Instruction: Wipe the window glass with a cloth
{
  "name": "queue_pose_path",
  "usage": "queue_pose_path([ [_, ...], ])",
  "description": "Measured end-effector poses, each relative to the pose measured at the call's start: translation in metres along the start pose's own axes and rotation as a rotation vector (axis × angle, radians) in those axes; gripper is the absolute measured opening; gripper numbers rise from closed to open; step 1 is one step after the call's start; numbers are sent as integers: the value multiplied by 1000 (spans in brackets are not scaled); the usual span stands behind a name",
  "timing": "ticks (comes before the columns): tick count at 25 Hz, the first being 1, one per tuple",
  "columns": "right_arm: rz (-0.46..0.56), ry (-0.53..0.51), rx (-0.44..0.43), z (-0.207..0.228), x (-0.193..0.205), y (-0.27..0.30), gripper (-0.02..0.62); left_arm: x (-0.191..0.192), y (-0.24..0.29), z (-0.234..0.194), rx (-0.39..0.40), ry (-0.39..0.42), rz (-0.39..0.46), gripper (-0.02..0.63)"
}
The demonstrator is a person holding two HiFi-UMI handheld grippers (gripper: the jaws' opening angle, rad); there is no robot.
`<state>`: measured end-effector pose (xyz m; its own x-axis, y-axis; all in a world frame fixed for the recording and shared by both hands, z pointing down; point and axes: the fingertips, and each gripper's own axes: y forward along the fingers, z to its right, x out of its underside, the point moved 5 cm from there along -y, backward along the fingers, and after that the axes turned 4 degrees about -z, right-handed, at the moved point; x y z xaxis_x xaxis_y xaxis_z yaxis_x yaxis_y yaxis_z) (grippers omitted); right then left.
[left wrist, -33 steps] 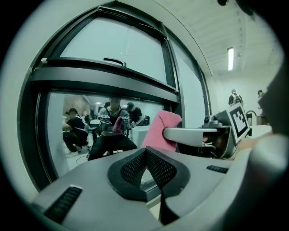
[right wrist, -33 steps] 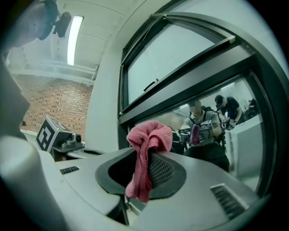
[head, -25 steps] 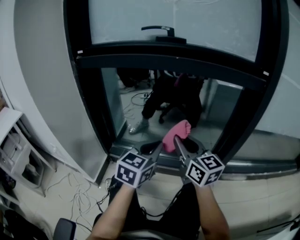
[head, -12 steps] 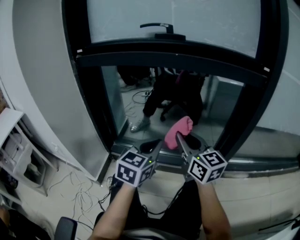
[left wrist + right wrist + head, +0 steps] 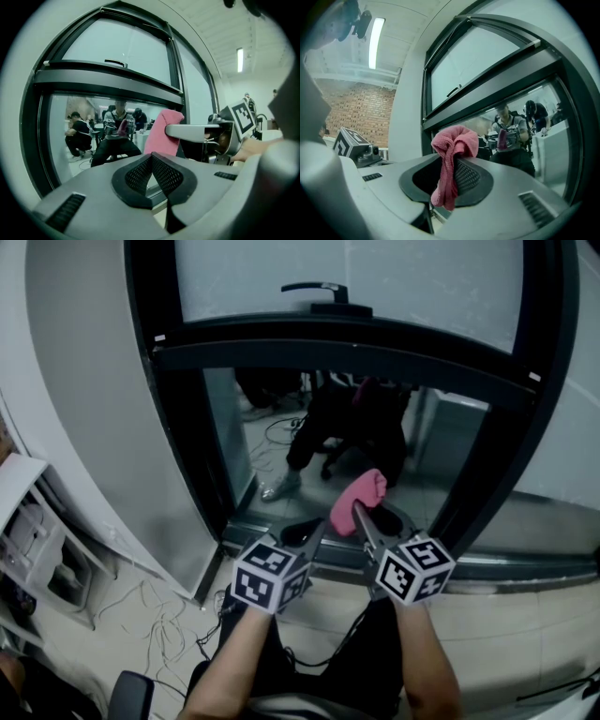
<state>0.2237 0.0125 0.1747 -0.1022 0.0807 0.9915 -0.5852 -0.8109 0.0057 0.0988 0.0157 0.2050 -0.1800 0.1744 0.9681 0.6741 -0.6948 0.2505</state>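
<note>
Right gripper (image 5: 359, 511) is up in front of the lower window pane, jaws pinched tight on the pink cloth (image 5: 453, 151). The cloth bunches into a knot above the jaw tips and a tail hangs down between the pads. From the head view the cloth sits low against the glass (image 5: 441, 470), towards the pane's right half, just above the bottom rail. Whether it actually touches the glass, I can't tell.

Left gripper (image 5: 152, 155) is right beside it, on the left, jaws closed tip to tip with nothing between them. Its view looks across at the cloth and the other gripper's long grey jaw, both close on its right. The two marker cubes sit side by side, near each other but apart, with the person's forearms running down to the bottom of the head view.

The pane sits in a dark frame (image 5: 328, 354), with a thick crossbar over it. Above that is a pale upper pane carrying a dark handle (image 5: 317, 288). The lower glass reflects a seated figure in dark clothes. Down left, loose cables (image 5: 155, 620) trail over the pale floor.
</note>
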Motion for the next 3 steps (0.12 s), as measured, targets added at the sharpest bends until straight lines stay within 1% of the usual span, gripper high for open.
queue_pose_path([
  [3, 1, 0, 0, 2, 0, 0, 64, -1, 1, 1, 2, 0, 1, 2],
])
